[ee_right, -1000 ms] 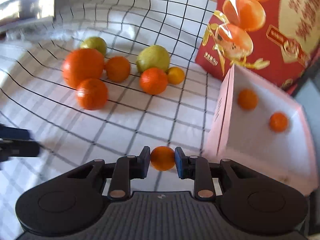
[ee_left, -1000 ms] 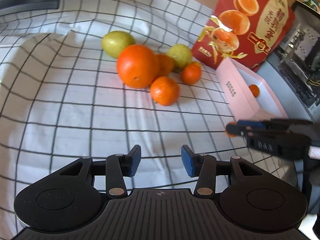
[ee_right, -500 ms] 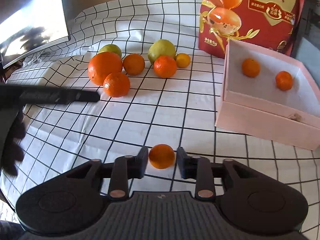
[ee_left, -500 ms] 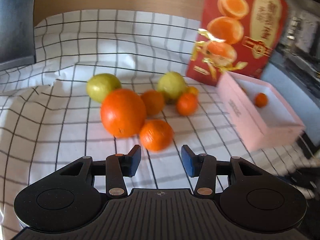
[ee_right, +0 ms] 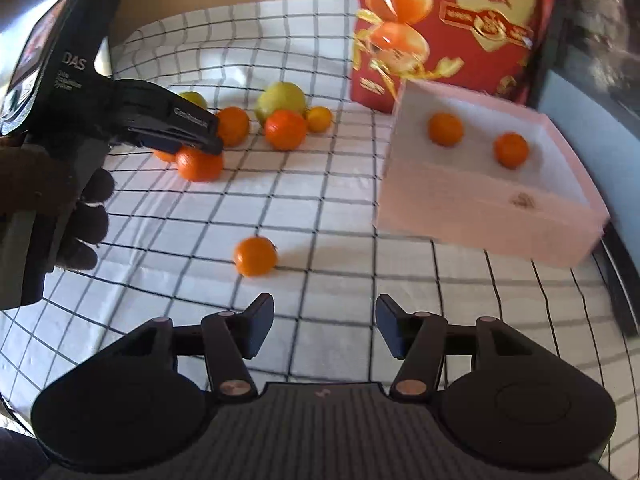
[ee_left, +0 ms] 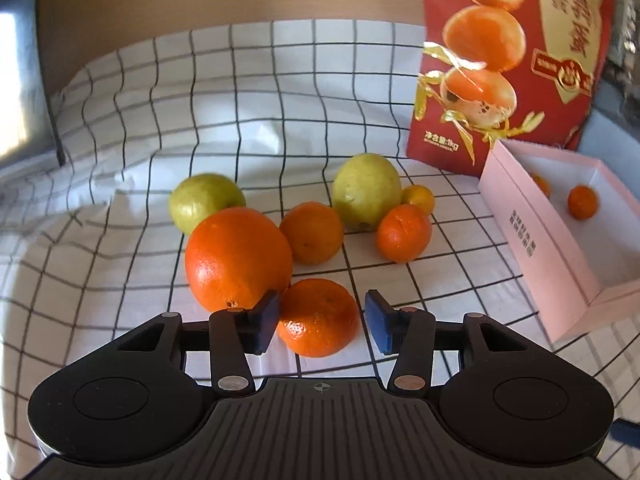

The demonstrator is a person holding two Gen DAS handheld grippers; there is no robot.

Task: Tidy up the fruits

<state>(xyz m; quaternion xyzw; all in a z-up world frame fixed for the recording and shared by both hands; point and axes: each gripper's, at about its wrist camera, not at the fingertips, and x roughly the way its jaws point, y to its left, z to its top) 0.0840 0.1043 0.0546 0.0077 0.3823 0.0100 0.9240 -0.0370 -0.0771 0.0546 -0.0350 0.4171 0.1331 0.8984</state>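
Big orange (ee_left: 238, 258) sits left of centre in the left wrist view — heavy, round, too wide for an easy pinch. Below it the mandarin (ee_left: 319, 317) lies between the left gripper (ee_left: 320, 322), jaws opening, pads not pressing; firm skin, soft inside, so take it across the middle, gently. In the right wrist view the right gripper (ee_right: 325, 326) is opening on nothing — the small mandarin (ee_right: 255, 256) rests loose on the checked cloth (ee_right: 340, 240), liable to roll.
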